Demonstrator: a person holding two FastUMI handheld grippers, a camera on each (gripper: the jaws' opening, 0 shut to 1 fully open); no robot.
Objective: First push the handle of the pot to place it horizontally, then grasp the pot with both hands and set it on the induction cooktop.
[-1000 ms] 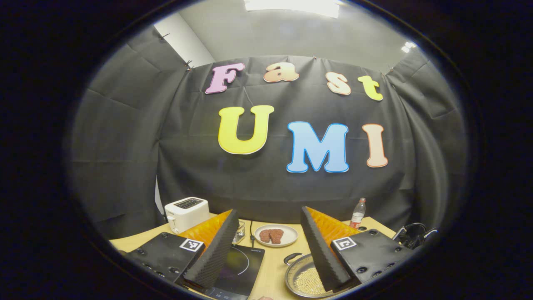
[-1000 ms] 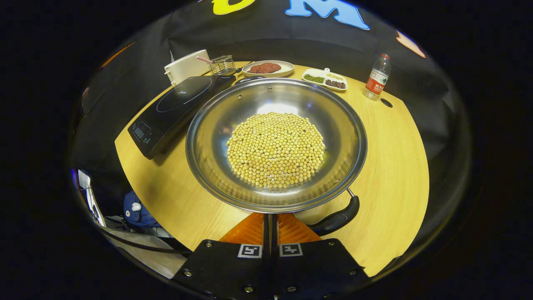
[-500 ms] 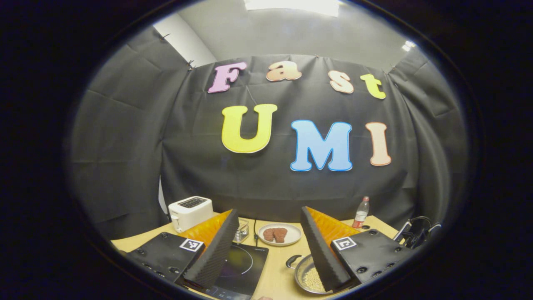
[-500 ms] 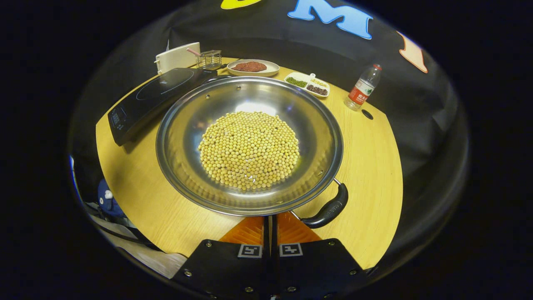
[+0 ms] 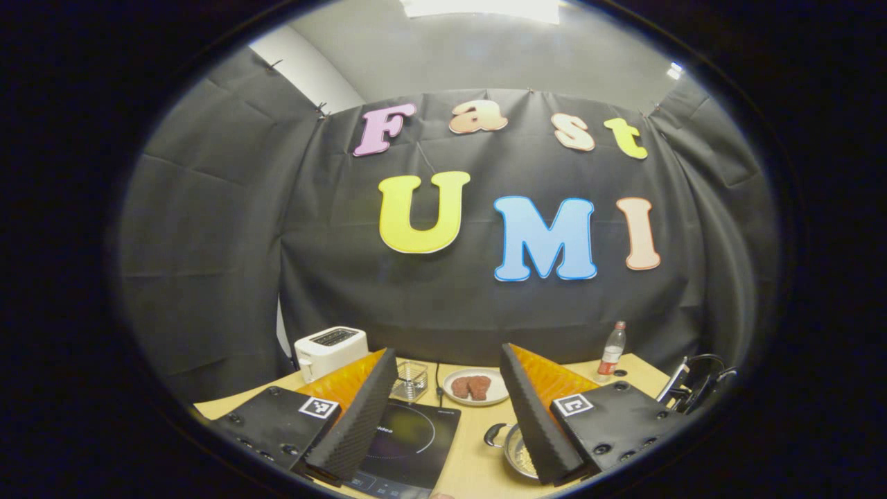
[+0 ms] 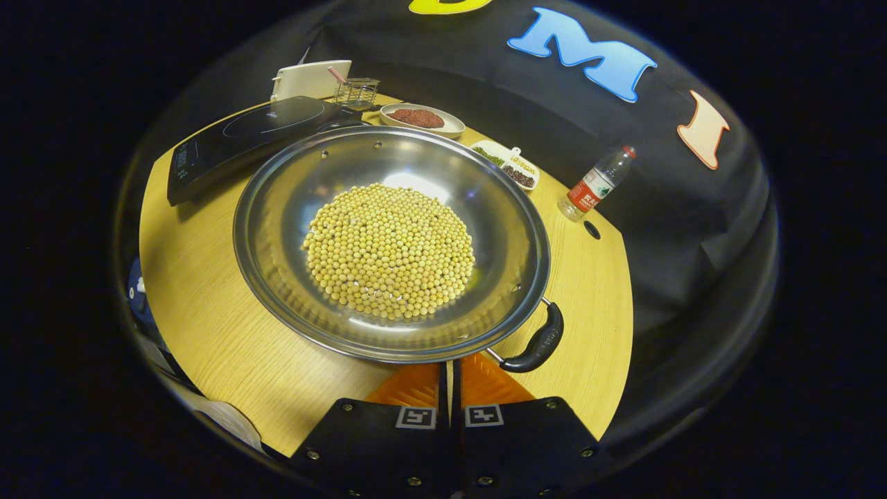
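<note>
A wide steel pot (image 6: 291,187) holding soybeans (image 6: 388,249) sits on the wooden table (image 6: 208,326). Its near black handle (image 6: 537,343) lies just right of my right gripper (image 6: 450,378), whose orange fingers are shut together, tips at the pot's rim. The far handle (image 6: 339,126) points toward the black induction cooktop (image 6: 242,135). In the left gripper view, my left gripper (image 5: 443,416) stands open above the table. The cooktop (image 5: 412,440) shows between its fingers. The pot (image 5: 516,449) and one handle (image 5: 493,434) are half hidden behind the right finger (image 5: 537,426).
At the table's back stand a white toaster (image 5: 331,350), a wire basket (image 5: 410,381), a plate of meat (image 5: 475,386), a divided dish of beans (image 6: 509,163) and a water bottle (image 6: 596,186). Cables (image 5: 700,381) hang at the right edge.
The right gripper has swung around the pot's rim, and the near handle now sits higher and closer to its fingertips. The left gripper has drawn back, so the pot looks smaller.
</note>
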